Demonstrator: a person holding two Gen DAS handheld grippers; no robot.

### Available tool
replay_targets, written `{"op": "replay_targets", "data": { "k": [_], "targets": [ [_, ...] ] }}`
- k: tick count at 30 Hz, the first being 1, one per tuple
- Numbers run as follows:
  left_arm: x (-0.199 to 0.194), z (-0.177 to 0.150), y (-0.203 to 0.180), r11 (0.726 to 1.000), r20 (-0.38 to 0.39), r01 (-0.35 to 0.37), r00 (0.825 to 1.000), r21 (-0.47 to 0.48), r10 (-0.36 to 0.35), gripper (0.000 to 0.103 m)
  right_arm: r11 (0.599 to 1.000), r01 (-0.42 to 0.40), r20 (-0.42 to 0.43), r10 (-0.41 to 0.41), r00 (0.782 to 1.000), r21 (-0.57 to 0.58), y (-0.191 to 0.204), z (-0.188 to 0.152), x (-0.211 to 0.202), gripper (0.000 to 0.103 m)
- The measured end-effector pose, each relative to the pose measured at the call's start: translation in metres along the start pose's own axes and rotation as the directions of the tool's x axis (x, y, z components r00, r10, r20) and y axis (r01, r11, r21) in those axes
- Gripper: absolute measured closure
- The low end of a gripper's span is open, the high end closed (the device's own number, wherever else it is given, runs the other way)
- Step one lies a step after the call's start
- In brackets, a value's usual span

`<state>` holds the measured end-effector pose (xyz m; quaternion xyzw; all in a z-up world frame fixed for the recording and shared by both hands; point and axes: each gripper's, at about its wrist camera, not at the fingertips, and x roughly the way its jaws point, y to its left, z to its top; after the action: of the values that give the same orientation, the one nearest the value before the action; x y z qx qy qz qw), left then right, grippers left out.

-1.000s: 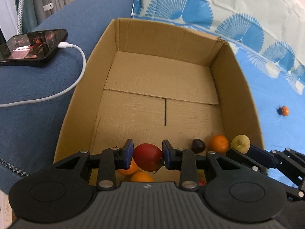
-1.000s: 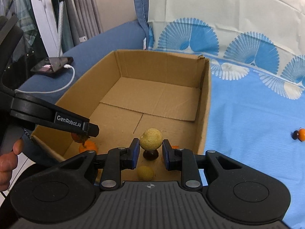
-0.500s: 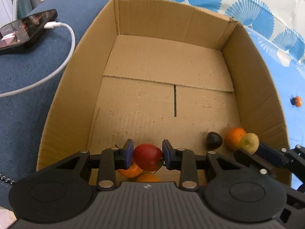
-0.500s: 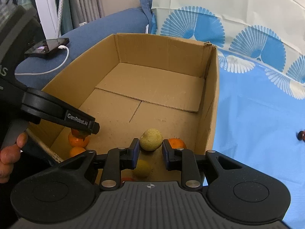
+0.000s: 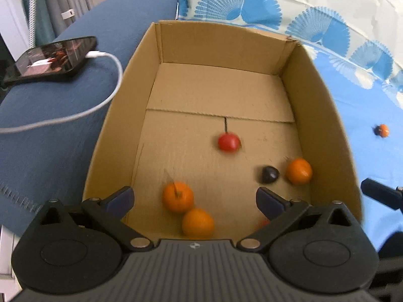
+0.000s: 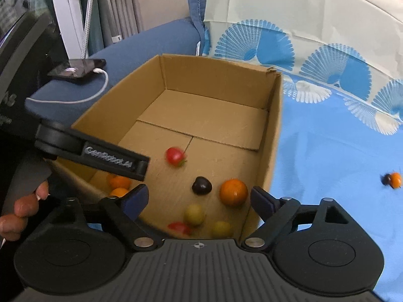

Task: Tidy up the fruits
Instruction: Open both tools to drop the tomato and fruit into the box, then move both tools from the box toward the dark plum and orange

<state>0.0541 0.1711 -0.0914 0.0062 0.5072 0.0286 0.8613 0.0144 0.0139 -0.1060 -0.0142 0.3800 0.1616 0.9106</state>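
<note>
An open cardboard box (image 5: 221, 42) (image 6: 273, 138) holds several fruits. A red tomato (image 5: 228, 143) (image 6: 174, 156) lies blurred mid-floor. Oranges (image 5: 177, 196) (image 6: 233, 192) and a dark plum (image 5: 269, 174) (image 6: 201, 185) lie near the front, with two yellow-green fruits (image 6: 194, 214) beside another red one (image 6: 179, 227). My left gripper (image 5: 195, 197) is open and empty above the box's near end. My right gripper (image 6: 199, 198) is open and empty over the near right corner. An orange fruit with a dark one (image 5: 382, 130) (image 6: 391, 180) lies outside on the blue cloth.
A phone (image 5: 51, 60) (image 6: 76, 68) on a white charging cable (image 5: 100, 103) rests on the blue sofa arm left of the box. A blue fan-patterned cloth (image 6: 340, 151) covers the surface to the right. The left gripper's arm (image 6: 93, 153) crosses the box's near left corner.
Both grippers have opened. The tomato left the left gripper and rolled to mid-floor. The yellow-green fruit dropped from the right gripper into the near corner. Both grippers pulled back and up.
</note>
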Motion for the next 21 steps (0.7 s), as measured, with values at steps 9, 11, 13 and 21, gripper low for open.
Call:
{"op": "replay_targets", "data": {
  "k": [9,11,13,21],
  "targets": [
    [-0.083,-0.054,-0.007,0.999,0.097,-0.038,0.995,0.011,0.037,0.0,0.996,0.049,0.118,-0.058,0.991,0.077,0.003,-0.026,-0.094,0.006],
    [-0.095,-0.063,-0.008,0.999,0.113,-0.041,0.993,0.002,0.04,0.0,0.996,0.052,0.152,-0.063,0.986,0.075,0.005,-0.032,-0.11,0.006],
    [-0.104,-0.07,-0.009,0.999,0.125,-0.046,0.991,-0.015,0.047,0.0,0.996,0.047,0.176,-0.059,0.983,0.073,0.009,-0.037,-0.123,0.005],
    [-0.138,-0.099,-0.017,0.998,0.178,-0.058,0.982,-0.038,0.064,0.0,0.998,0.037,0.229,-0.048,0.972,0.052,0.02,-0.05,-0.158,0.004]
  ]
}}
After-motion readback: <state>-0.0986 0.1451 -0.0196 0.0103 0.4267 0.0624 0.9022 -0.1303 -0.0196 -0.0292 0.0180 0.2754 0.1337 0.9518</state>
